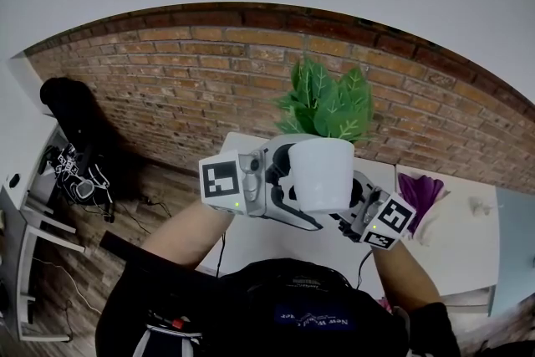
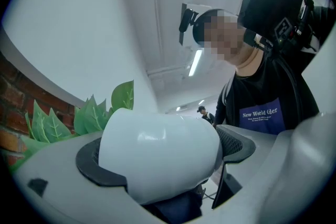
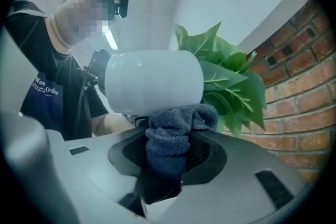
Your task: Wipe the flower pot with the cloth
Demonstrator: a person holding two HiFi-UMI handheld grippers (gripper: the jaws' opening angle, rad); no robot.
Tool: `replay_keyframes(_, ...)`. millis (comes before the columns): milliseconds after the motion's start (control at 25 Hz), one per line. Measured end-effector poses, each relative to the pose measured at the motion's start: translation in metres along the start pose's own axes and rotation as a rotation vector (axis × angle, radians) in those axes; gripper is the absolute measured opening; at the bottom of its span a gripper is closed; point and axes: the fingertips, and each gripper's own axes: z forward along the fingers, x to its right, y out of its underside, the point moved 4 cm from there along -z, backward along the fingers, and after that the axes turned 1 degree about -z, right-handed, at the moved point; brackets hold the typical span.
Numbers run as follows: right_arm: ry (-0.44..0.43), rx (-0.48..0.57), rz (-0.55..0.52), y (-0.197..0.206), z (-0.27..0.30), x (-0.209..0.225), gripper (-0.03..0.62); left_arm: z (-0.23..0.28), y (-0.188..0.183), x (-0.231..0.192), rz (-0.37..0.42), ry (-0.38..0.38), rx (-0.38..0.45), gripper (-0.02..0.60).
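Observation:
A white flower pot [image 1: 322,174] with a green leafy plant [image 1: 328,103] is lifted in the air in front of me. My left gripper [image 1: 280,184] is shut on the pot's body [image 2: 157,152], its black pads [image 2: 236,145] on both sides. My right gripper [image 1: 349,209] is shut on a dark blue-grey cloth [image 3: 176,136]. The bunched cloth presses against the underside of the pot [image 3: 153,81], with the plant's leaves [image 3: 231,81] sticking out to the right.
A white table [image 1: 276,242] lies below the grippers, with a purple item [image 1: 422,195] and a small white object [image 1: 478,205] on its right part. A brick wall [image 1: 184,88] runs behind. Cables and gear [image 1: 79,171] lie on the wooden floor at left.

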Motion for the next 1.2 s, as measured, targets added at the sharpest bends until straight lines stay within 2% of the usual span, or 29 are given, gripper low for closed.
replay_keyframes(280, -0.212, 0.001, -0.100, 0.001, 0.005, -0.048, 0.133, -0.003, 0.001, -0.002, 0.006, 0.009, 0.011, 0.550)
replay_keyframes(400, -0.252, -0.039, -0.119, 0.008, -0.009, -0.054, 0.133, -0.008, 0.005, -0.004, 0.014, -0.010, -0.007, 0.549)
replay_keyframes(480, -0.188, -0.068, -0.100, 0.015, -0.031, -0.038, 0.133, -0.012, 0.012, -0.004, 0.026, -0.040, -0.049, 0.549)
replay_keyframes(600, 0.009, -0.027, -0.062, -0.004, -0.067, 0.003, 0.134, -0.016, 0.029, -0.004, 0.048, -0.073, -0.173, 0.549)
replay_keyframes(640, 0.066, -0.010, -0.074, -0.021, -0.071, 0.012, 0.133, -0.017, 0.035, -0.005, 0.055, -0.076, -0.216, 0.549)
replay_keyframes(720, 0.136, -0.022, -0.163, -0.054, -0.062, 0.020, 0.133, -0.017, 0.047, -0.010, 0.070, -0.069, -0.286, 0.549)
replay_keyframes(840, 0.162, -0.153, -0.345, -0.078, -0.030, 0.009, 0.133, -0.008, 0.068, -0.009, 0.136, -0.036, -0.390, 0.549)
replay_keyframes(1000, 0.183, -0.420, -0.553, -0.066, 0.003, -0.010, 0.133, 0.009, 0.093, -0.003, 0.210, -0.034, -0.584, 0.549)
replay_keyframes(1120, 0.137, -0.517, -0.648, -0.048, 0.019, -0.029, 0.134, 0.012, 0.103, -0.005, 0.256, -0.062, -0.701, 0.549)
replay_keyframes(1200, 0.084, -0.554, -0.687, -0.036, 0.025, -0.042, 0.133, 0.009, 0.106, -0.006, 0.266, -0.080, -0.726, 0.549)
